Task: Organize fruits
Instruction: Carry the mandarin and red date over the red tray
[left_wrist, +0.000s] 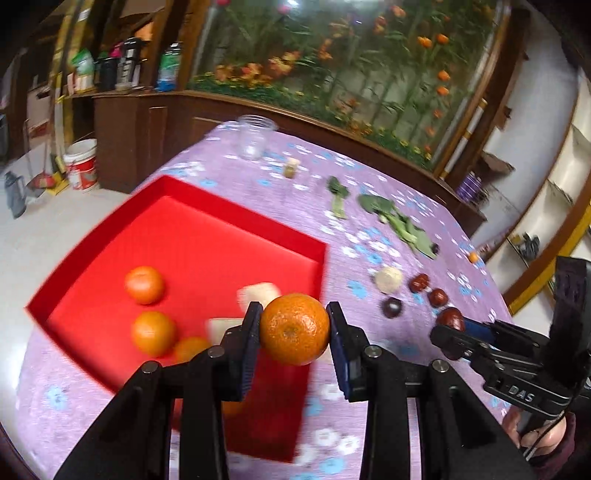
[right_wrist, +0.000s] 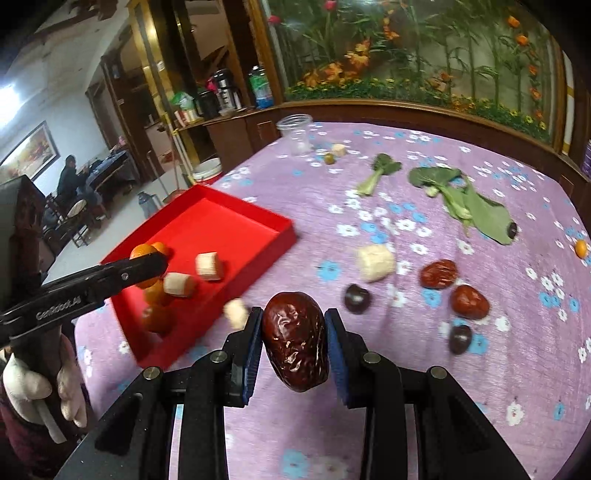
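My left gripper is shut on a mandarin orange, held above the near right corner of the red tray. Inside the tray lie several more mandarins and pale banana pieces. My right gripper is shut on a wrinkled red date above the purple flowered tablecloth, to the right of the tray. Two other red dates and two dark round fruits rest on the cloth, with a banana piece close by.
Leafy greens lie across the far right of the table. A clear plastic jar stands at the far edge, beside a small green fruit. A small kumquat sits at the right edge. A person sits far off in the left background.
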